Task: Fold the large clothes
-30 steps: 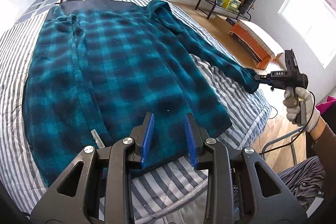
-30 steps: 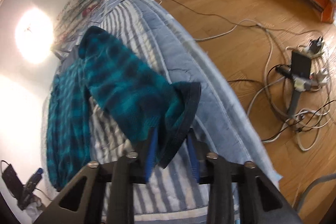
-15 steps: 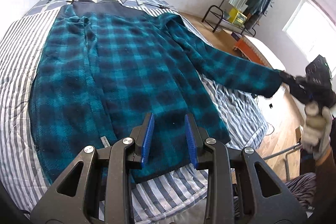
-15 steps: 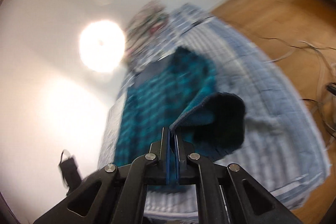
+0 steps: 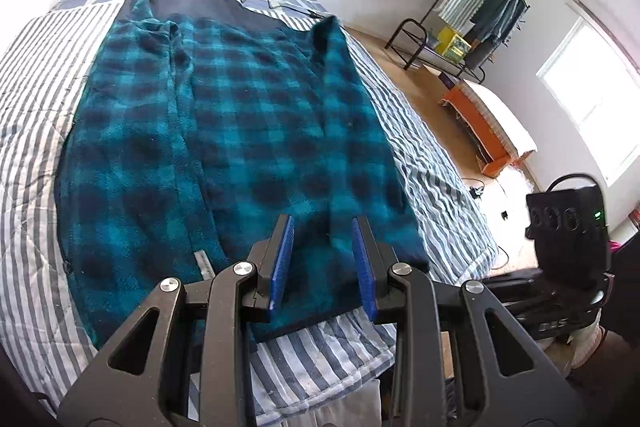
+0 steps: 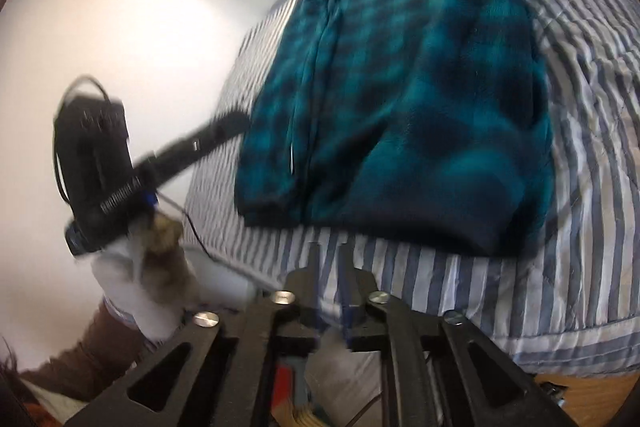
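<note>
The bed (image 5: 432,163), under a blue-and-white striped quilt, carries the teal plaid fleece jacket (image 5: 248,131), which lies flat and lengthwise on it with its dark collar toward the far pillows and its hem near the foot edge. Both sleeves are now laid inward along the body, the right sleeve (image 5: 344,131) lying down that side with its cuff close to the hem, so the sleeve folds look done; what seems left is folding the long body crosswise, perhaps more than once, into a compact bundle. The left gripper (image 5: 322,263) hovers over the hem with its blue-padded jaws spread and nothing between them. The right gripper (image 6: 330,285) sits off the foot edge of the bed, just short of the hem; its jaws have just been opening and stand slightly apart, empty, the cuff released. A gloved hand (image 6: 140,267) holds the left tool beside the bed.
</note>
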Action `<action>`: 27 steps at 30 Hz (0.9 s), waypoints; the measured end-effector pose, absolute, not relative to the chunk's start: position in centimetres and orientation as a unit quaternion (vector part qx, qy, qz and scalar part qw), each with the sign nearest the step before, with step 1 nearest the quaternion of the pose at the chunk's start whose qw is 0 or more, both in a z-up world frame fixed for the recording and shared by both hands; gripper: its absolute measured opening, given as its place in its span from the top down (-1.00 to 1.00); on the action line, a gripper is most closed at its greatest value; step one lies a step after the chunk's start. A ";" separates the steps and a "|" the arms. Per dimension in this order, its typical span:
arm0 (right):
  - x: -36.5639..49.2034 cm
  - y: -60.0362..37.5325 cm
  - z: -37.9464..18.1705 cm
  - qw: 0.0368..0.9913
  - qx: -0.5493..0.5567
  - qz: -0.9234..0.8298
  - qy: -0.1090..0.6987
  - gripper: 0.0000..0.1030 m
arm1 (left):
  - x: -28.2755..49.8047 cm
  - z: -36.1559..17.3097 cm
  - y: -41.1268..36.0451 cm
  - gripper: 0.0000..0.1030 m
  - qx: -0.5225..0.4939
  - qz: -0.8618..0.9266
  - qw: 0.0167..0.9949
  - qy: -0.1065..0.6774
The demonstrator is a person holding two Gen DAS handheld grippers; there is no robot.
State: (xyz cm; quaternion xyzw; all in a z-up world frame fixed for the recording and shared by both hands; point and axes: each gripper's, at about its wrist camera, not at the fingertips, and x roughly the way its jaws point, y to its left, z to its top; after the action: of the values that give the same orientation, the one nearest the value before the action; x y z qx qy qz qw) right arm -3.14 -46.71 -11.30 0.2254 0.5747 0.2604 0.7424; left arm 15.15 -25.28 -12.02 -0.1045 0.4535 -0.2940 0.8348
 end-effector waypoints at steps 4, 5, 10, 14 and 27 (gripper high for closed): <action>-3.8 -47.9 -9.2 0.763 0.222 0.261 0.548 0.48 | 15.1 -13.3 -26.0 0.29 -0.122 -0.307 0.814 0.479; -3.9 -48.8 -8.7 0.774 0.227 0.248 0.537 0.48 | 15.2 -13.7 -26.2 0.18 -0.131 -0.310 0.807 0.486; -2.8 -53.8 -8.6 0.805 0.227 0.165 0.522 0.47 | 16.1 -15.3 -27.6 0.16 -0.163 -0.314 0.781 0.515; -0.6 -56.6 -8.2 0.820 0.214 0.132 0.515 0.43 | 17.1 -17.2 -28.8 0.16 -0.177 -0.305 0.763 0.542; 11.7 -57.4 -4.2 0.874 0.141 0.069 0.460 -0.02 | 18.4 -21.2 -29.6 0.16 -0.229 -0.301 0.718 0.584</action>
State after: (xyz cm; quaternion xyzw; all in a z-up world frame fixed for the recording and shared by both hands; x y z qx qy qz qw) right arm 11.69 -57.39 -4.15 0.1411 0.4605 0.0693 0.8736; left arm 18.39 -29.56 -21.22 -0.2295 0.5845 -0.3013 0.7176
